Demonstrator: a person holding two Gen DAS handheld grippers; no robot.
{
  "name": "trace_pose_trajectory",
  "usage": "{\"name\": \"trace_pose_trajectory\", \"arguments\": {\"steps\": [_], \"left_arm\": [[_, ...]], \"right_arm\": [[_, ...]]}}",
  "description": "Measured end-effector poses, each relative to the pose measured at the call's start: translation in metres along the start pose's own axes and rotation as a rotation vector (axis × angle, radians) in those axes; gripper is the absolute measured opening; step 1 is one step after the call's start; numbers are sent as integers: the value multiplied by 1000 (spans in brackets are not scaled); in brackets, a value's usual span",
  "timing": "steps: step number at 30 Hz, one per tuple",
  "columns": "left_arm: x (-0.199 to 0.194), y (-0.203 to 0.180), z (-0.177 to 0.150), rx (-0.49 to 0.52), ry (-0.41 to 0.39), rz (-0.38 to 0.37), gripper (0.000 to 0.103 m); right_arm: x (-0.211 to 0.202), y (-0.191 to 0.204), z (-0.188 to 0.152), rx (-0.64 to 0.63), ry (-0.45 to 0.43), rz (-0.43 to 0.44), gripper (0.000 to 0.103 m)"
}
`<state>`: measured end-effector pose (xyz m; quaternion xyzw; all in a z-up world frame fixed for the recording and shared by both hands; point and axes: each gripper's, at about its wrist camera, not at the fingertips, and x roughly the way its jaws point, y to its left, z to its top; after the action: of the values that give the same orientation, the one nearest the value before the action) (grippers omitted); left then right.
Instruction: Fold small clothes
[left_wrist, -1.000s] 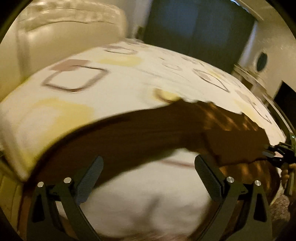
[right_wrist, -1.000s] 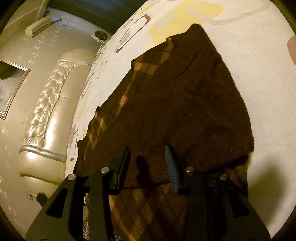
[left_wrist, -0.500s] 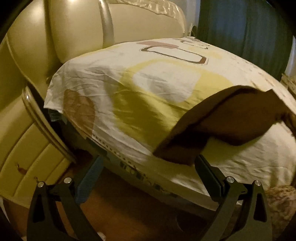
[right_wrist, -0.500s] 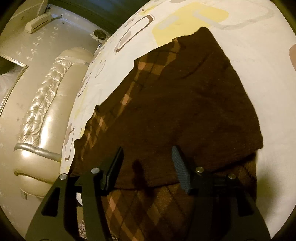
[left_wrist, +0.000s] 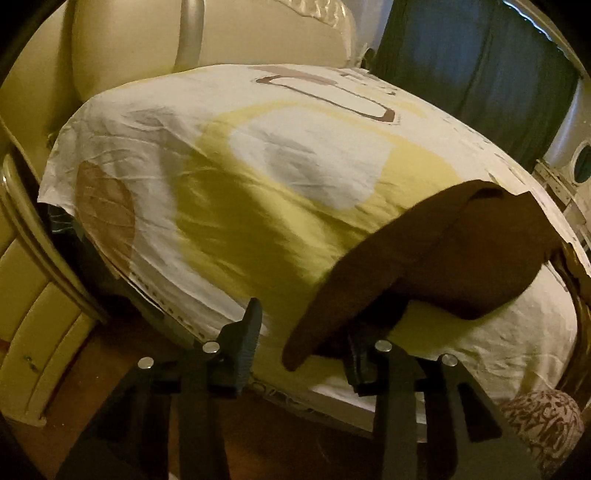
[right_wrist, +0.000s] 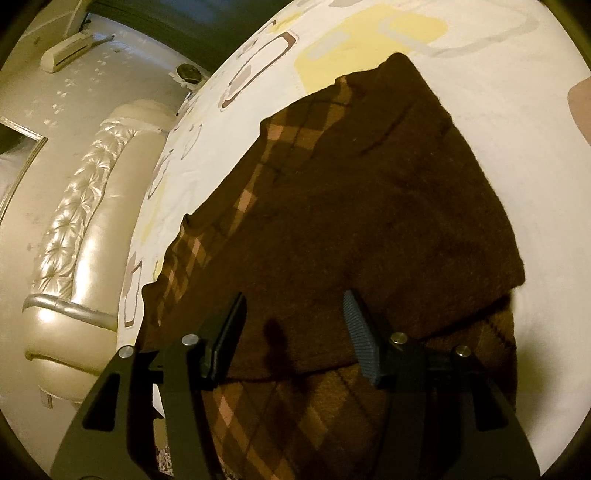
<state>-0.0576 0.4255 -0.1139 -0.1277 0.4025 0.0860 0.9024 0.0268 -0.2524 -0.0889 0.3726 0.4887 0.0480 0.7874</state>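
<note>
Bedsheet (left_wrist: 229, 206) edge; brown garment (left_wrist: 424, 258) corner hides closing left claw's (left_wrist: 301, 334) pad.

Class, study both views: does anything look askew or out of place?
Yes. One corner of the brown garment droops over the bed edge, between the closing left gripper's jaws, instead of lying flat.

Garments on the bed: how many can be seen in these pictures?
1. A brown argyle garment lies partly folded on the patterned bedsheet; its corner hangs off the bed edge between the closing left tool fingers. Others may lie outside the views.
</note>
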Motion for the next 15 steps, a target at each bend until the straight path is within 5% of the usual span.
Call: {"name": "trace_pose_trajectory", "arguments": {"steps": [5, 12, 15], "left_arm": [[3, -12, -2, 67, 104, -65, 7], [-26, -23, 19, 82, 190, -216, 5], [-58, -27, 42, 46, 162, -288, 5]], "right_arm": [[-1, -1, -1, 15, -6, 2, 54], [-2, -1, -1, 18, -14, 1, 54], [-3, -1, -2, 26, -14, 7, 54]]}}
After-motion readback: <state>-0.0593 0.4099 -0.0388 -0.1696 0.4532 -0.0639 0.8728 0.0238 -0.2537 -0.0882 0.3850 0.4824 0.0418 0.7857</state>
